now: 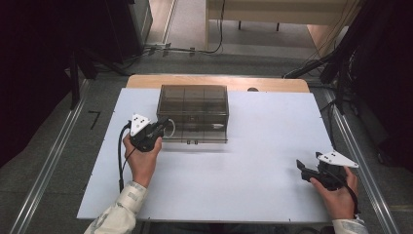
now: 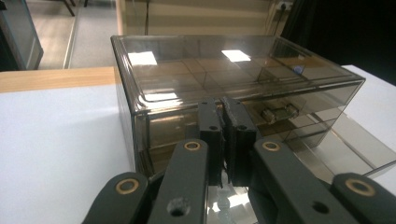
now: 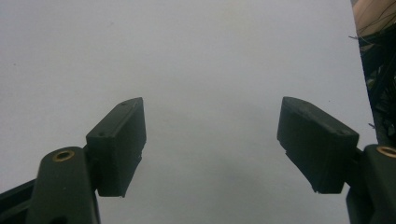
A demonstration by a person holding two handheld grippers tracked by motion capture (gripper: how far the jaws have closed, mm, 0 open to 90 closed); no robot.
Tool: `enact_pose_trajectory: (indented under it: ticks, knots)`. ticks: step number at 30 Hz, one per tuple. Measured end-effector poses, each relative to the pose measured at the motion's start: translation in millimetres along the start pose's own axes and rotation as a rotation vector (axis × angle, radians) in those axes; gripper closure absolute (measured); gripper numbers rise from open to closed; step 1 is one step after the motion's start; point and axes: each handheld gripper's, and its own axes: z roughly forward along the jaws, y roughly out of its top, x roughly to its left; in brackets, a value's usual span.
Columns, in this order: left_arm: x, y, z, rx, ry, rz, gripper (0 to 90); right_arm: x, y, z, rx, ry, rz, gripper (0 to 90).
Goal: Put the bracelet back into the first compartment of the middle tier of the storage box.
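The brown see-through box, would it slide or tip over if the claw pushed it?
The box would probably slide: it sits flat and wide on the smooth white table. Tipping seems unlikely, since it looks low and broad. Its hard, glossy walls look stiff but likely slippery for the shut left claw.

box [image 2: 243,70]: smoky clear glossy plastic | table [image 1: 253,165]: matt white | claw pads [image 3: 119,144]: matt black

The smoked plastic box [image 2: 233,84] stands directly ahead of the left gripper [image 2: 226,140], blocking it. Bare white table [image 3: 196,60] lies ahead of the right gripper [image 3: 210,149].
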Motion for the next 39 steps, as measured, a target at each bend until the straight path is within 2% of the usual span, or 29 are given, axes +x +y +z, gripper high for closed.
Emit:
enact_pose_trajectory:
  ticks: [5,8,13,16,30,36,39]
  knots:
    - [1.0,-1.5,2.2,0.021,0.012,0.002,84.9,-0.1,-0.1,-0.1,0.002,0.0,0.002,22.1]
    - [1.6,-2.0,2.5,0.031,0.018,0.0,75.4,-0.1,-0.2,-0.2,0.002,0.001,0.003,22.1]
    - [0.3,-2.0,2.0,0.036,0.026,0.004,68.3,-0.1,-0.2,-0.2,0.002,0.001,0.002,22.0]
    - [-0.2,-2.2,1.3,0.035,0.035,0.014,66.2,-0.2,-0.2,-0.1,0.002,0.002,0.003,22.0]
    - [1.0,-1.7,-6.7,0.028,0.044,0.006,62.0,0.0,0.1,0.1,0.002,0.002,-0.004,22.0]
    - [2.0,-2.9,-8.0,0.034,0.051,0.002,58.8,0.4,0.3,0.7,0.004,0.003,-0.008,21.9]
    - [2.0,-3.0,-9.8,0.023,0.063,0.006,56.1,0.5,0.3,0.7,0.005,0.003,-0.009,21.9]
